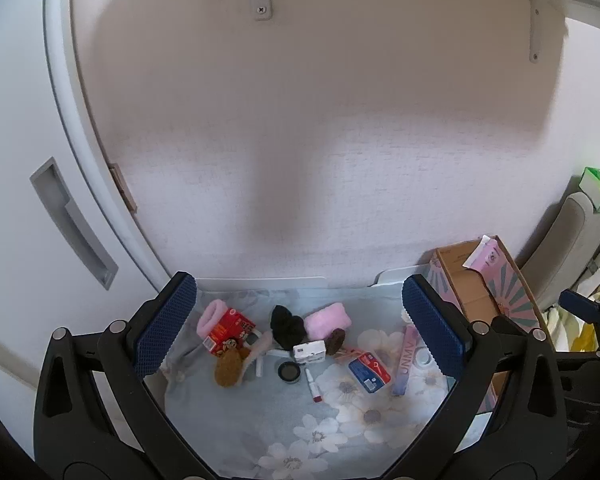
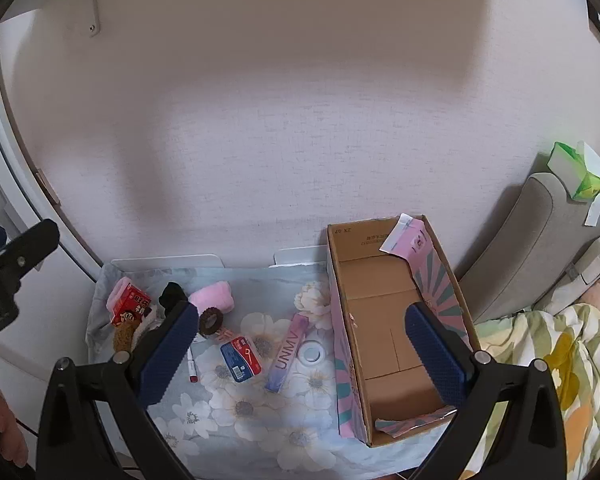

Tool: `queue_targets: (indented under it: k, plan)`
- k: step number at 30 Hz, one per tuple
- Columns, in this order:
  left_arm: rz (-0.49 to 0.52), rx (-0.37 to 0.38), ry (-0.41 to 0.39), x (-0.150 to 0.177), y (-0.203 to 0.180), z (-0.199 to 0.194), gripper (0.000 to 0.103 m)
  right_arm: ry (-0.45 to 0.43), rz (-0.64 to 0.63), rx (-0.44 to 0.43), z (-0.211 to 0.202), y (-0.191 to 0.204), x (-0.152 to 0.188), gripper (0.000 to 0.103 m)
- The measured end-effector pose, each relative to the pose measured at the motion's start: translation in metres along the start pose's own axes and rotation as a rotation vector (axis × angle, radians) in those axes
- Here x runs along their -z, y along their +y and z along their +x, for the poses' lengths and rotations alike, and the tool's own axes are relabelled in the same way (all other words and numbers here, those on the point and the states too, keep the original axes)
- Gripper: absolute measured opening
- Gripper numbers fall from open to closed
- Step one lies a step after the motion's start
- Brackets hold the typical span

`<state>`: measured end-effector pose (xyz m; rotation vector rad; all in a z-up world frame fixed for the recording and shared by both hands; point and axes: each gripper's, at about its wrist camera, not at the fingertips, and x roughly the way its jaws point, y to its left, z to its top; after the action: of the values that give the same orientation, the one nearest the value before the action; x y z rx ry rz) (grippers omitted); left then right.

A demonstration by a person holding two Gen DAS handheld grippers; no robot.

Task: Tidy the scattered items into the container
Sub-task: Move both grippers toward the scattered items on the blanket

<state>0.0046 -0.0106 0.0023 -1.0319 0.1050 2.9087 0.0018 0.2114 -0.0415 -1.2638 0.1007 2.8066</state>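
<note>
An open cardboard box (image 2: 384, 320) with pink patterned sides stands at the right of a floral cloth (image 2: 260, 404); it also shows in the left wrist view (image 1: 480, 280). Scattered on the cloth are a red carton (image 1: 230, 330), a black cloth (image 1: 286, 326), a pink towel roll (image 1: 326, 320), a white toy camera (image 1: 309, 352), a blue packet (image 1: 369, 371), a purple UNMV box (image 1: 406, 354), a lipstick (image 1: 312, 384) and a round compact (image 1: 289, 372). My left gripper (image 1: 300, 328) is open above them. My right gripper (image 2: 300, 344) is open and empty above the box's left wall.
A white wall rises behind the cloth. A white cabinet door with a handle (image 1: 74, 224) is at the left. A grey chair (image 2: 540, 240) with a green tissue pack (image 2: 576, 172) and patterned bedding (image 2: 560, 360) lie at the right. A white ring (image 2: 311, 353) sits beside the box.
</note>
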Motion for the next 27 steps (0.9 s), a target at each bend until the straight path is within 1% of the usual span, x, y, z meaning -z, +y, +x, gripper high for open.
queue_targets:
  k: [5,11,15,19,23,27]
  plan:
    - [0.0,0.001,-0.001,0.002,0.002,-0.004,0.102,-0.017,-0.015,0.0,-0.003,0.003,0.0,0.103]
    - [-0.02,0.008,0.007,0.008,0.008,-0.007,0.102,-0.053,-0.086,0.049,-0.006,0.011,0.0,0.103]
    - [-0.035,0.001,0.022,0.013,0.016,-0.005,0.102,-0.077,-0.118,0.057,-0.009,0.014,-0.001,0.103]
    - [-0.053,-0.017,0.02,0.014,0.03,-0.005,0.102,-0.091,-0.126,0.042,-0.01,0.016,-0.002,0.103]
    - [-0.081,-0.03,0.011,0.011,0.052,-0.006,0.102,-0.108,-0.122,0.043,-0.009,0.014,-0.003,0.103]
    - [-0.102,-0.041,0.0,0.007,0.07,-0.007,0.103,-0.105,-0.108,0.044,-0.009,0.008,-0.005,0.103]
